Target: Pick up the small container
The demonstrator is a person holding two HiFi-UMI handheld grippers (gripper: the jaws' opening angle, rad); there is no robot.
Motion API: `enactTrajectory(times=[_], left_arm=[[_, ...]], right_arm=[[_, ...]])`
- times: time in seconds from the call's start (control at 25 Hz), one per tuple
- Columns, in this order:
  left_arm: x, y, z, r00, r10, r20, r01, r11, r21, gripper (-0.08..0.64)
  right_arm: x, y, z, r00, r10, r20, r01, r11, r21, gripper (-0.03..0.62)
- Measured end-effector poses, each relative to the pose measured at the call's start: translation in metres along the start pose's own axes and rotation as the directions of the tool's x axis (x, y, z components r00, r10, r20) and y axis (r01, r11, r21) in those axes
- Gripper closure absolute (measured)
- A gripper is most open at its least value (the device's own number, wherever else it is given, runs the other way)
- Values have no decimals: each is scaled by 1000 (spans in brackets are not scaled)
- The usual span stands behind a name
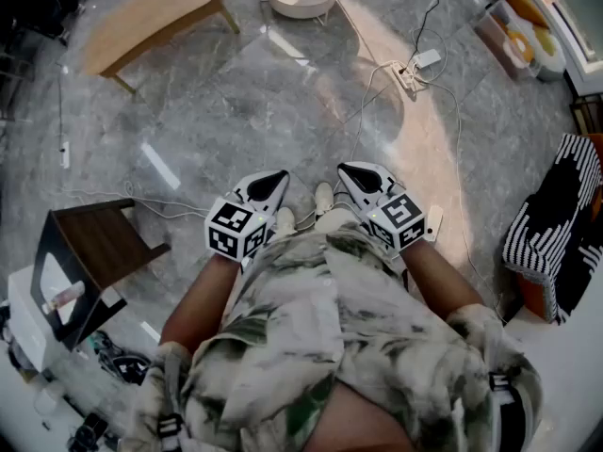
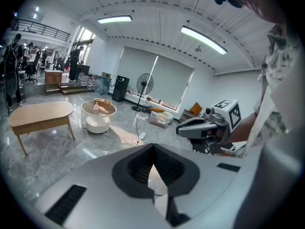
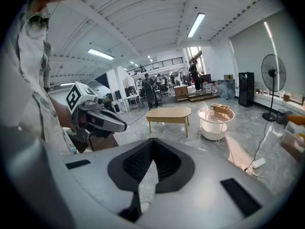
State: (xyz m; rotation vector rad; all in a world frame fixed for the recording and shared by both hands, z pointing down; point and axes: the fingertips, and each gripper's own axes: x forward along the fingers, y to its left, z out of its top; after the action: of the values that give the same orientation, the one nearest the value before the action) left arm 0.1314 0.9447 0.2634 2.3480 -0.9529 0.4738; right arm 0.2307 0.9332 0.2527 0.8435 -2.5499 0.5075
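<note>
My left gripper [image 1: 280, 176] and right gripper [image 1: 346, 169] are held side by side at waist height over the grey floor, tips pointing forward. Both are shut with nothing between the jaws. In the left gripper view its own jaws meet at a point [image 2: 152, 162], and the right gripper [image 2: 200, 126] shows to the right. The right gripper view shows the same closed tips [image 3: 151, 160], with the left gripper [image 3: 102, 119] at the left. Far ahead, a round white table [image 2: 98, 123] carries a small bottle [image 2: 96, 108] and a wooden box [image 3: 220, 109]. I cannot tell which is the small container.
An oval wooden table [image 1: 155, 12] stands ahead on the left and the round white table [image 1: 303, 6] straight ahead. A power strip [image 1: 410, 73] with cables lies on the floor. A dark side table [image 1: 94, 248] is at my left and a striped seat [image 1: 556, 224] at my right.
</note>
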Motion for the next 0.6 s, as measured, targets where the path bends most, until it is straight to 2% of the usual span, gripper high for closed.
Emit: enactTrajectory(times=[0.16, 0.36, 0.52, 0.56, 0.6], left_arm=[[32, -9, 20, 1000, 3, 4, -3, 1000, -21, 537], [74, -22, 56, 1000, 20, 1, -20, 1000, -4, 537], [88, -18, 75, 999, 50, 0, -50, 999, -8, 537], [91, -17, 79, 998, 58, -1, -58, 998, -7, 537], [94, -16, 83, 998, 66, -2, -66, 998, -8, 537]], right_arm=[[-11, -35, 6, 1000, 8, -2, -8, 1000, 8, 572], [-23, -92, 12, 1000, 11, -8, -11, 1000, 23, 572], [-20, -125, 28, 997, 27, 66, -27, 1000, -4, 571], [-20, -132, 36, 995, 33, 93, -32, 999, -12, 524], [-18, -141, 44, 992, 33, 118, -31, 999, -12, 409]])
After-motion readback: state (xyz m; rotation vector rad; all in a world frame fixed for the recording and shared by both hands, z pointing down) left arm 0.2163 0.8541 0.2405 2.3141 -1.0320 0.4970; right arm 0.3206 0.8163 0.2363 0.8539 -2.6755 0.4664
